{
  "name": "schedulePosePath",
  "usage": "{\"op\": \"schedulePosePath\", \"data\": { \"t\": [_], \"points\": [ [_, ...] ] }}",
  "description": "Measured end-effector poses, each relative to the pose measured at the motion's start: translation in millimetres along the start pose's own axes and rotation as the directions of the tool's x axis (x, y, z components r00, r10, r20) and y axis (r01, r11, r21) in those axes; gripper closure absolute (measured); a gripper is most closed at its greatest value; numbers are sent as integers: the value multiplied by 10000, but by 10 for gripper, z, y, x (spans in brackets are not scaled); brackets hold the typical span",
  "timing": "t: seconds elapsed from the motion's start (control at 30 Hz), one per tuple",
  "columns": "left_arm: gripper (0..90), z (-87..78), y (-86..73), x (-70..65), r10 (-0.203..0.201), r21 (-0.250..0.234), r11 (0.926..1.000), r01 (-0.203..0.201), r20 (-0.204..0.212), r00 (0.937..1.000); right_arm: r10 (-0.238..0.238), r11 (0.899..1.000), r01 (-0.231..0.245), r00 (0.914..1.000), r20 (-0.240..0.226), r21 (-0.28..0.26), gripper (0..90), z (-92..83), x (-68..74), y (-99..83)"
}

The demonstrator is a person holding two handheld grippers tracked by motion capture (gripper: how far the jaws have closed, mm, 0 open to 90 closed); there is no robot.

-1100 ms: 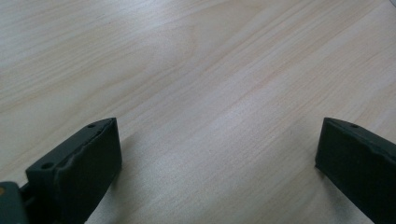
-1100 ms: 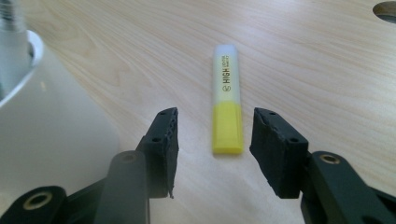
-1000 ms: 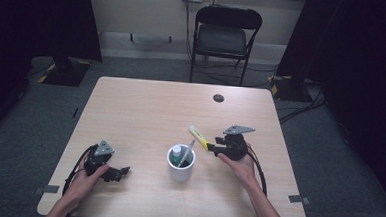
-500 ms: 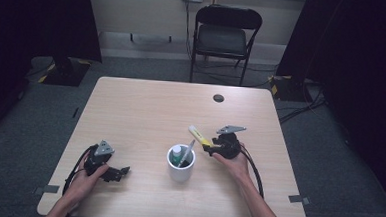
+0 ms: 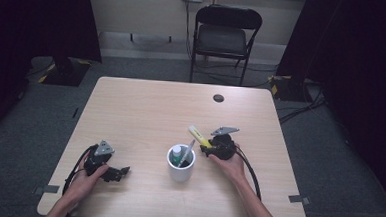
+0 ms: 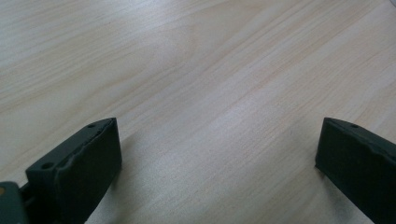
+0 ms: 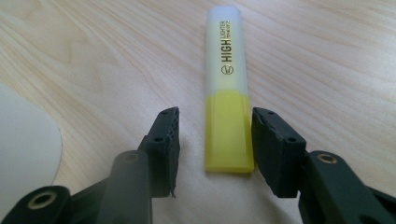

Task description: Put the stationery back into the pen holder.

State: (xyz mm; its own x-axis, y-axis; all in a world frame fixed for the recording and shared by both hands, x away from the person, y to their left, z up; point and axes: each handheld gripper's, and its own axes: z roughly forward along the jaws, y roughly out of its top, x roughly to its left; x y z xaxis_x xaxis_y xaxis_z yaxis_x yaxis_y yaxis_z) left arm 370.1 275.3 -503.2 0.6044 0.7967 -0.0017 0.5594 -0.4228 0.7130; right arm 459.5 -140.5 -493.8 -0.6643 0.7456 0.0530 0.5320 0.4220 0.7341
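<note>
A yellow highlighter (image 7: 227,93) with a frosted cap lies flat on the wooden table (image 7: 93,60). My right gripper (image 7: 215,126) straddles its yellow end; the jaws have just been closing around it. A gap still shows beside the left pad (image 7: 169,140), and the right pad sits close against the barrel. From the high view the highlighter (image 5: 199,135) lies just right of a white cup (image 5: 180,164), with the right gripper (image 5: 210,148) at its near end. My left gripper (image 5: 121,173) rests at the front left, jaws wide apart over bare wood (image 6: 215,135).
The white cup holds a couple of pens and its rim (image 7: 28,149) shows at the left of the right gripper view. A round grommet (image 5: 218,98) sits near the table's far edge. A black folding chair (image 5: 223,37) stands beyond the table.
The right hand has sunk toward the table and edged left, bringing its jaws around the highlighter's near end. The highlighter and the left hand have stayed where they were.
</note>
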Motion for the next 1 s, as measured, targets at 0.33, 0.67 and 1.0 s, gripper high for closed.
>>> {"op": "schedulePosePath", "data": {
  "t": [0.33, 0.67, 1.0],
  "points": [
    [0, 0, 0, 0, -4, -1, 10000, 4, -1, 10000, -186, 9997, 195, 9985, 523, -151, 664, 0, 12, -21],
    [0, 0, 0, -1, -4, -3, 10000, 4, -4, 10000, -252, 9997, 250, 9985, 476, 43, 667, -70, 23, -60],
    [0, 0, 0, -1, -8, -5, 10000, 8, -2, 10000, -409, 9990, 404, 9987, 309, 170, 667, -259, 76, -225]
  ]
}}
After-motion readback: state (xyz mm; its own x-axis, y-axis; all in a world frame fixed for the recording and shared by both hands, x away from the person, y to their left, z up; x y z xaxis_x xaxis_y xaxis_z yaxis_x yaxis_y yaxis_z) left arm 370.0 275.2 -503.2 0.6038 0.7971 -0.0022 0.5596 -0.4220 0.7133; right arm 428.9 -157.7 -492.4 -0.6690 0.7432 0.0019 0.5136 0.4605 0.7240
